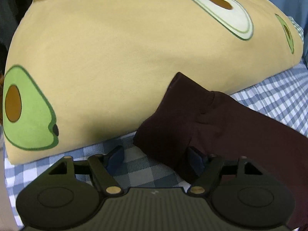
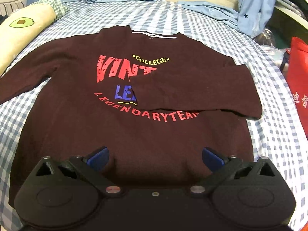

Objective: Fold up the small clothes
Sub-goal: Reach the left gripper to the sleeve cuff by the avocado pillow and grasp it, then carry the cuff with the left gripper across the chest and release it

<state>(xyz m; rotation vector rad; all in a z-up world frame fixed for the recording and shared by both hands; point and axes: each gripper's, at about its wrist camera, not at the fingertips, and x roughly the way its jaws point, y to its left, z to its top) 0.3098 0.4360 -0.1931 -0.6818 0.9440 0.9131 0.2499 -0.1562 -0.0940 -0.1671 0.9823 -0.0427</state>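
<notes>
A dark maroon sweatshirt (image 2: 80, 119) with red, blue and yellow lettering lies face up on the checked bedsheet (image 2: 273, 134). Its right sleeve (image 2: 192, 90) is folded across the chest, covering part of the print. Its left sleeve (image 2: 28, 73) stretches out to the left. My right gripper (image 2: 155, 156) is open above the hem, holding nothing. In the left wrist view my left gripper (image 1: 156, 156) is open at the cuff of the outstretched sleeve (image 1: 173, 119); the right fingertip touches the cloth, the left is over the sheet (image 1: 134, 169).
A beige avocado-print pillow (image 1: 115, 57) lies just beyond the sleeve cuff, and shows at far left in the right wrist view (image 2: 21, 30). Light blue clothes (image 2: 211, 7) lie at the bed's head. A red bag (image 2: 300, 80) stands at the right edge.
</notes>
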